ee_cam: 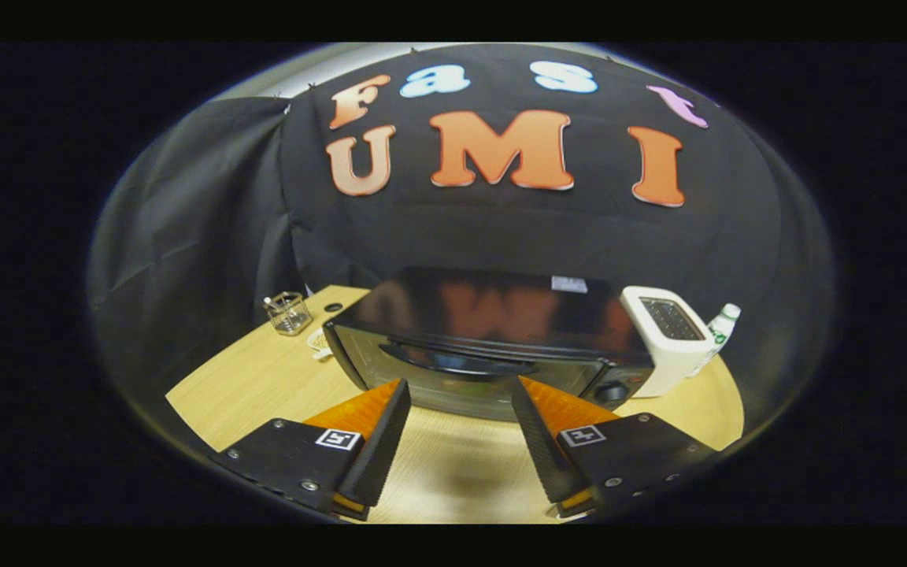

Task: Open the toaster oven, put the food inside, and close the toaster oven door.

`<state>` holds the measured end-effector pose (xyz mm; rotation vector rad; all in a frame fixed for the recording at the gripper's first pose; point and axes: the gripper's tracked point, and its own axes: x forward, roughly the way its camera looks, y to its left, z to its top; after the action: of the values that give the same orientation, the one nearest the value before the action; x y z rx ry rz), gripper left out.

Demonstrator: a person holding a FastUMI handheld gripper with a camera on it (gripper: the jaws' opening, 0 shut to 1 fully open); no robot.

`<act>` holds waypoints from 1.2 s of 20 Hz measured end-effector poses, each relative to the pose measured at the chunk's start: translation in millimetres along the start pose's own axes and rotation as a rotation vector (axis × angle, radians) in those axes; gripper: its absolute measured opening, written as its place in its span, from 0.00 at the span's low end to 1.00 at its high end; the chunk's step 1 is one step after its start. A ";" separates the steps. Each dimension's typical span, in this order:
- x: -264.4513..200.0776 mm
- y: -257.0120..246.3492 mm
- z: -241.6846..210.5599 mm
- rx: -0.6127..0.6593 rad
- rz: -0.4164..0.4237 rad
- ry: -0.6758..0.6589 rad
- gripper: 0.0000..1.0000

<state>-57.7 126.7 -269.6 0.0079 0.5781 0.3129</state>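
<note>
A black toaster oven [493,331] stands on the wooden table [249,386] just ahead of my fingers. Its glass door is closed, with the dark curved handle [457,362] running across the top of the door. A knob [611,391] sits at the oven's front right. My gripper [460,394] is open, its two orange-and-black fingers [379,425] spread wide in front of the door with nothing between them. I see no food from here.
A white pop-up toaster [670,335] stands right of the oven, with a small white bottle [723,323] with a green label behind it. A clear glass cup [289,313] and a small white object [318,341] sit to the oven's left. Bare table lies under my fingers.
</note>
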 end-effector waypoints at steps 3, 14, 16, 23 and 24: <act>-36.8 -10.6 34.3 0.038 -0.006 -0.137 0.85; -120.1 -47.7 80.3 -0.051 -0.158 -0.431 0.97; -127.7 -46.5 81.1 -0.077 -0.168 -0.456 0.97; -146.3 -52.0 91.4 -0.042 -0.174 -0.559 0.98; -147.1 -53.0 88.0 -0.050 -0.172 -0.563 0.97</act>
<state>-111.4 40.1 -122.0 -0.0020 0.0107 0.1451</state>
